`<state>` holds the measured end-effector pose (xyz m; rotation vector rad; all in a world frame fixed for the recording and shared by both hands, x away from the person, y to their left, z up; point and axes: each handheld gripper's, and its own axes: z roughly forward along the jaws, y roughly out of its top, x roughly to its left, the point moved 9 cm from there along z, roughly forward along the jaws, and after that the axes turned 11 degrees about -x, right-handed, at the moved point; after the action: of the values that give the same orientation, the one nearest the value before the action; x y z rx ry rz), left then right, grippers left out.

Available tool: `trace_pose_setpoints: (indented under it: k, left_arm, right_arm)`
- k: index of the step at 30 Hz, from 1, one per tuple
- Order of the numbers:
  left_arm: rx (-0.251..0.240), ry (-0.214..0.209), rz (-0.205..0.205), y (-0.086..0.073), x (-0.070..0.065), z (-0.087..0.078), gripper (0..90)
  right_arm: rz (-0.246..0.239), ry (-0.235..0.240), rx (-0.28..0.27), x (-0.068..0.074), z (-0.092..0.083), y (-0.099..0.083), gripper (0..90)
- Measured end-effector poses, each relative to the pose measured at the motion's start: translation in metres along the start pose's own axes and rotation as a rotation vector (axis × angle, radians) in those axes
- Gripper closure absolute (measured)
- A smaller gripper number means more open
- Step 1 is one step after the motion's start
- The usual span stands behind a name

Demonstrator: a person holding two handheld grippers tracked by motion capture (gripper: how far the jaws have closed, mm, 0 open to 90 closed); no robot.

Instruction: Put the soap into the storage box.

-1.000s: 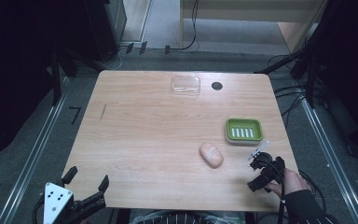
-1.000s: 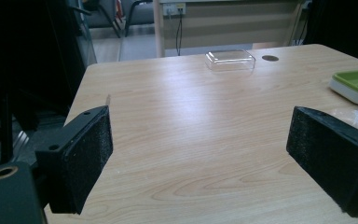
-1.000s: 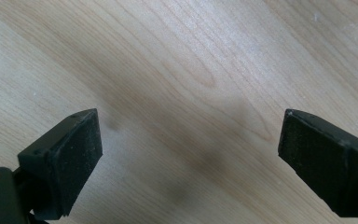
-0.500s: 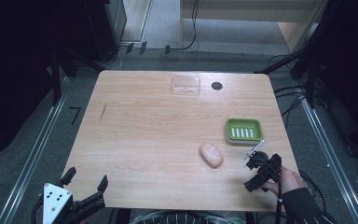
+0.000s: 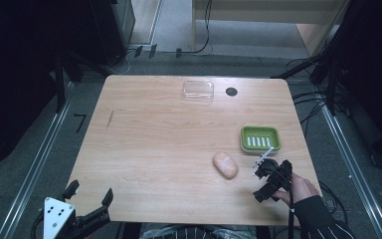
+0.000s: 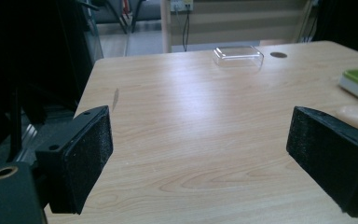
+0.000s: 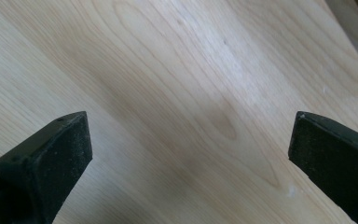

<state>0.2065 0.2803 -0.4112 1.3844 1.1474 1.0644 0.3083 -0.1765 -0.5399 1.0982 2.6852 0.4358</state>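
We find both grippers, left and right, wide open, empty; soap, seemingly next, at ten o'clock: approach squarely.

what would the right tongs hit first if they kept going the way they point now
Probably the bare table: the right tongs are open and tilted down at plain wood. From above they sit right of the soap, though depth is hard to judge.

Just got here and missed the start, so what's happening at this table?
A person holds a tool in each hand, both open and empty. The right tool hovers over the table near its front right corner, beside a pinkish soap bar and a green soap dish. The left tool waits at the front left edge. A clear lid lies at the far side.
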Motion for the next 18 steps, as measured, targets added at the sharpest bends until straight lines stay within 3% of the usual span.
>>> trace_pose_setpoints:
  k: [18]
  left_arm:
    - [0.004, 0.0, 0.008, -0.001, 0.001, -0.001, 7.2]
  right_arm:
    - [-0.044, 0.015, -0.002, 0.012, 0.012, 0.04, 0.1]
